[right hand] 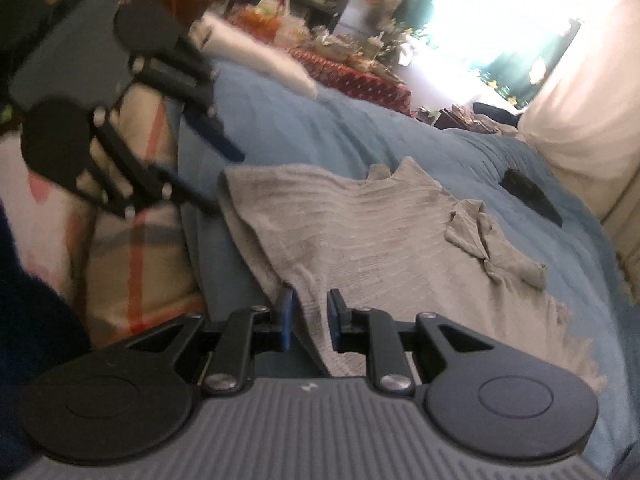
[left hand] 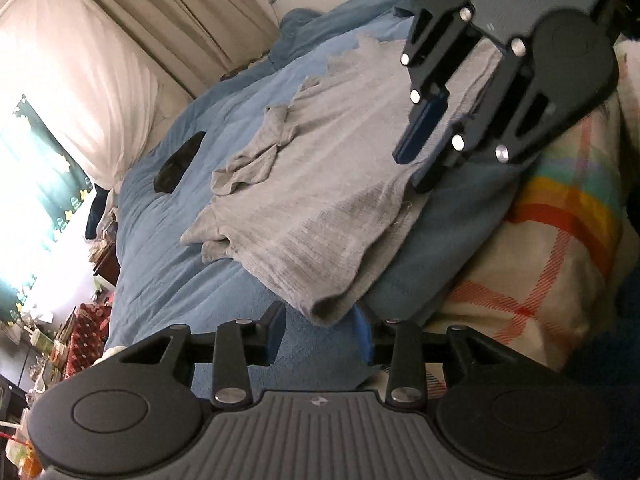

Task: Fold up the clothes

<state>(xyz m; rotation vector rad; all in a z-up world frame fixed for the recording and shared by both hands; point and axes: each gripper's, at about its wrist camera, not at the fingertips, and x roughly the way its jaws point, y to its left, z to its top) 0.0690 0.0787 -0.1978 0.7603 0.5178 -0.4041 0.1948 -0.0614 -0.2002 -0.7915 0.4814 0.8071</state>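
Observation:
A grey knit garment lies spread on the blue bedcover, with a crumpled sleeve on top. My left gripper is open, and the garment's near corner sits just ahead between its fingers. In the right wrist view the left gripper flanks that same corner. My right gripper stands over the garment at its near hem. Its jaws are a narrow gap apart with cloth lying in the gap, not visibly pinched. It also shows as the right gripper in the left wrist view.
A plaid blanket with red and yellow stripes hangs at the bed's near side. A dark flat object rests on the bedcover beyond the garment. Curtains and a bright window stand behind, and cluttered shelves line the far side.

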